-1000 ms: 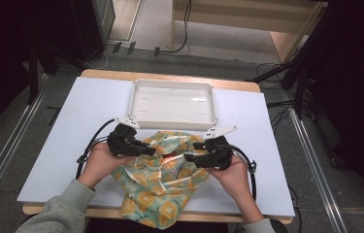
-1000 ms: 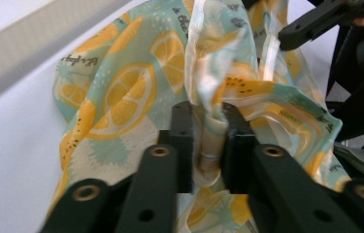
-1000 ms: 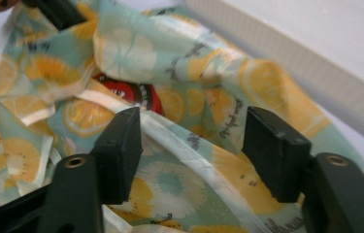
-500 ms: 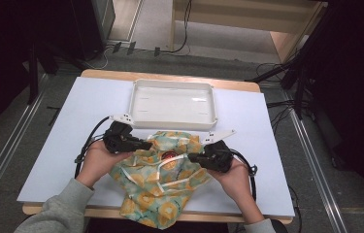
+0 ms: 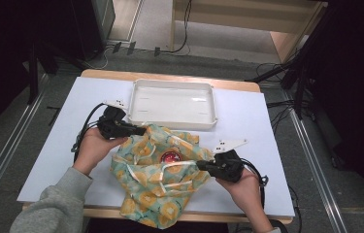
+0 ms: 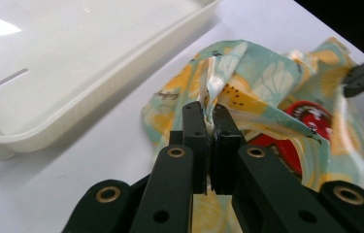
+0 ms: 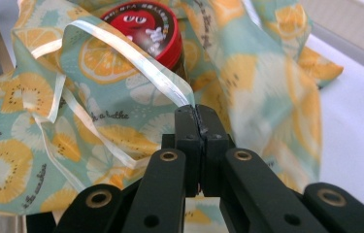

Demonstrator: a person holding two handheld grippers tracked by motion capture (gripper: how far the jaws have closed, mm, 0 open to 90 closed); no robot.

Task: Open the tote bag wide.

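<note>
The bench (image 5: 63, 160) carries a white tray (image 5: 172, 103) at upper centre of the high view, and just below it, at centre and touching the tray's near wall, lies the bag (image 5: 162, 177), a thin cloth sack printed with orange and kiwi slices, its lower edge hanging past the bench's near edge. It looks light, limp and easily creased, so it should give no resistance and hold no shape of its own; pulled from two points it ought to stretch open rather than lift as one piece. Inside it, at the middle of the frame, sits a jar with a red lid (image 5: 171, 157), probably the only real weight and hard part, which would sag the cloth and could roll or tip out if the mouth is tilted. The left tool (image 6: 208, 127) is clamped on a pinched fold of the bag's rim, at centre of the left gripper view. The right tool (image 7: 198, 124) is clamped on the pale ribbon (image 7: 121, 48), a slick, narrow drawstring that may slide through the pads. The hemmed rim seems the surer hold; the ribbon only cinches the mouth.
</note>
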